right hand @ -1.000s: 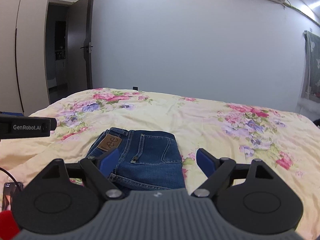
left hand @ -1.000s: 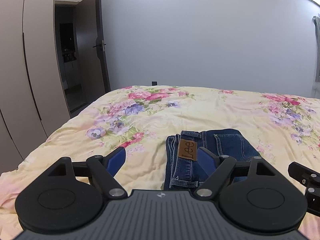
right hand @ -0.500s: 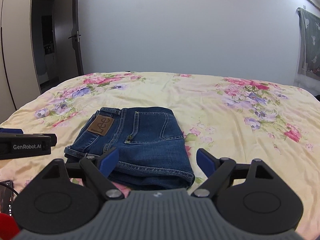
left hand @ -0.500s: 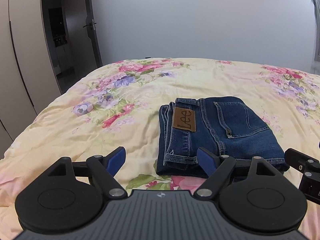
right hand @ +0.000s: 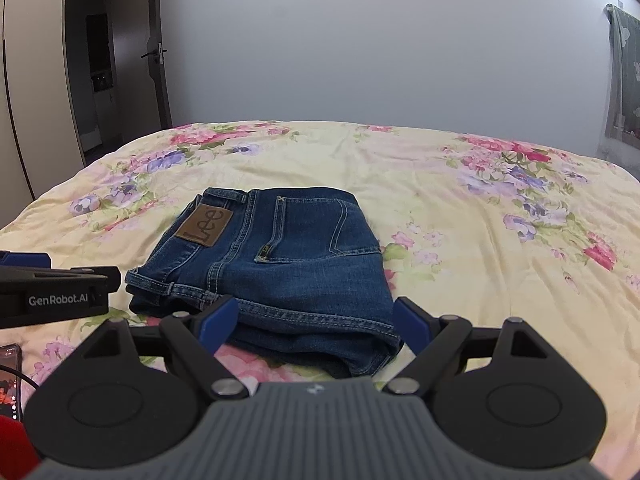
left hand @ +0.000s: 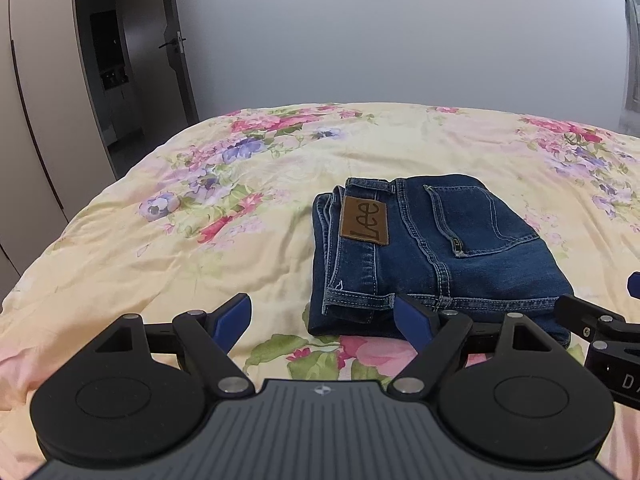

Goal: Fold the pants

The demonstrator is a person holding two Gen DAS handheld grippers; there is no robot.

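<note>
The jeans (left hand: 432,248) are lying compactly folded on the bed (left hand: 160,240), so folding is looking essentially finished. Both the left gripper (left hand: 322,316) and the right gripper (right hand: 316,320) are hovering near, jaws spread, holding nothing.

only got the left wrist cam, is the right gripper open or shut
observer: open. The right gripper has its blue fingers spread, and the near edge of the folded Lee jeans shows between them, not gripped.
operator: anything else lying on the bed near me
observer: yes, a phone with its screen lit lies on the floral bedspread at the far left edge of the right wrist view, left of the jeans.
</note>
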